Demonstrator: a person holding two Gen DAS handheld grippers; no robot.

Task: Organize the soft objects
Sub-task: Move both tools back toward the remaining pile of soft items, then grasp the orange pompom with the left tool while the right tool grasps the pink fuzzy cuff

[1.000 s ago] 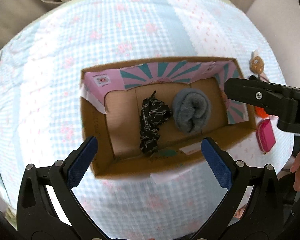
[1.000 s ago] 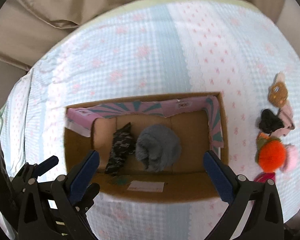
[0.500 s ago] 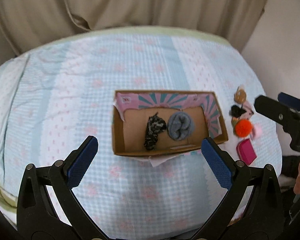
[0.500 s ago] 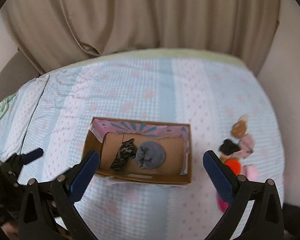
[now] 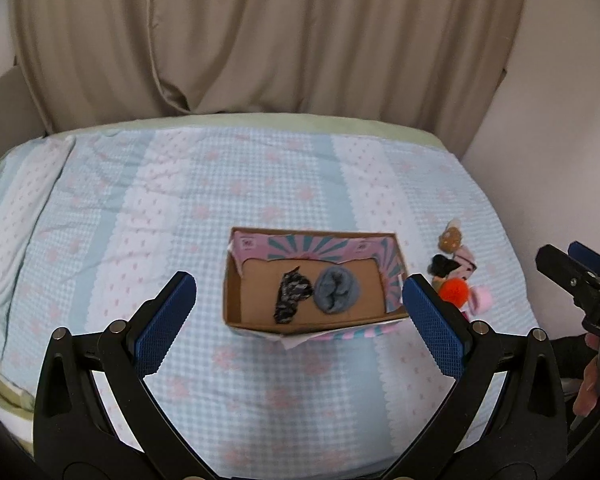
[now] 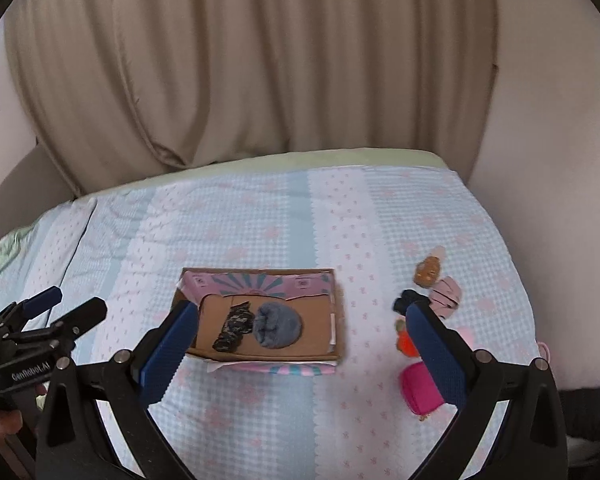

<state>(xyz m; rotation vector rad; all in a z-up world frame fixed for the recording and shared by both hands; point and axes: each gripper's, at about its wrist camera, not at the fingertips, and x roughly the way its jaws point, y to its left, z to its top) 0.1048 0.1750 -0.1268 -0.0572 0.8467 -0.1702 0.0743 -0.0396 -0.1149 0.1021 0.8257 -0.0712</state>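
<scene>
A cardboard box (image 5: 232,280) (image 6: 340,312) with a pink and teal inner lining sits on the bed. Inside lie a rolled grey sock (image 5: 336,291) (image 6: 278,325) and a black patterned soft item (image 5: 291,296) (image 6: 235,326). To the right of the box lie a brown plush (image 5: 451,237) (image 6: 428,270), a black item (image 5: 442,265) (image 6: 408,299), an orange pompom (image 5: 454,290) (image 6: 405,342), pale pink items (image 5: 482,300) (image 6: 446,295) and a magenta pouch (image 6: 418,390). My left gripper (image 5: 300,322) and right gripper (image 6: 300,354) are both open and empty, held back above the bed's near side.
The bed has a light blue and white checked cover (image 5: 180,200) with pink flowers. Beige curtains (image 5: 260,40) hang behind it and a white wall (image 6: 540,120) stands at the right. The right gripper shows at the right edge of the left wrist view (image 5: 580,276).
Both grippers have pulled back and up from the box, so the box now looks small and the curtain is in view. Both stay open and empty.
</scene>
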